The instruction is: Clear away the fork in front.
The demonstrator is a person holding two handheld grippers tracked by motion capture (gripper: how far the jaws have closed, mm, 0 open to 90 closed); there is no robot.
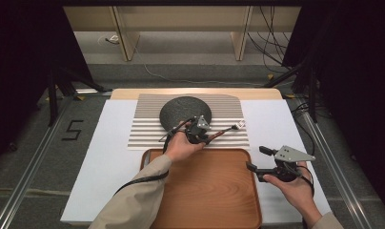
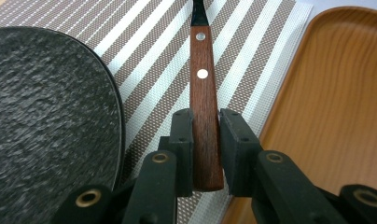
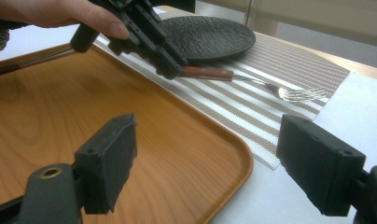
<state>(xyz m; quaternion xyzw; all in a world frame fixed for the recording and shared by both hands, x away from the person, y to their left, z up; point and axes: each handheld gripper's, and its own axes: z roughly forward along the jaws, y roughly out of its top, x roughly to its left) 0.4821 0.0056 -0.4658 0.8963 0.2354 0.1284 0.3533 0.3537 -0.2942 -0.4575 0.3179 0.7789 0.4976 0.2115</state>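
While the person's right gripper (image 1: 257, 164) waits with its two black jaws spread wide and nothing between them, just beyond the right edge of the rounded orange-brown wooden tray (image 1: 214, 191), the real work is a little farther away. Past the tray's far rim, the left gripper (image 2: 206, 140) has its jaws pressed together on the end of the reddish-brown wooden handle of a fork with two silver rivets and steel tines (image 3: 252, 81). This fork lies over the brown and white striped woven placemat (image 1: 147, 133), beside the round dark grey stone-textured plate (image 1: 181, 112), with its tines pointing toward the white table cover (image 1: 109, 157) on the right. I cannot tell if the tines touch the mat or hang just above it. In my judgement the risk is in the grip: the pads hold only the very end of a smooth handle, so the heavier metal part may tip down or swing, and the fork could slip out and fall. The handle is also close to the plate's edge, so a careless turn may knock it.
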